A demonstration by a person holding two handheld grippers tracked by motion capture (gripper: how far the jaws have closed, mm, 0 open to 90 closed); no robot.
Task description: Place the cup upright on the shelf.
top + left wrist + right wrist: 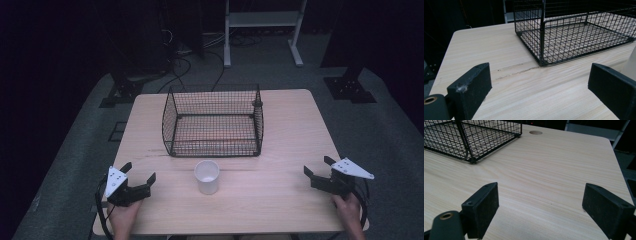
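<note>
We see the white cup [206,176] standing upright on the bench [280,150], just in front of the wire basket [213,121] and apart from it. We judge the work is at its start: nothing is held. The left tool [140,172] and right tool [316,167] sit well to either side of the cup, both with jaws spread wide and empty. The next move likely calls for 1 tool to close in on the cup. The bench is pale wood grain; beyond the basket the room is dark, with cables on a grey floor.

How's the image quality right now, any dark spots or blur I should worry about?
High view: dim, the floor beyond the table nearly black, the cup bright but soft. Left gripper view: basket sharp, near jaws slightly blurred. Right gripper view: evenly lit, no glare.
</note>
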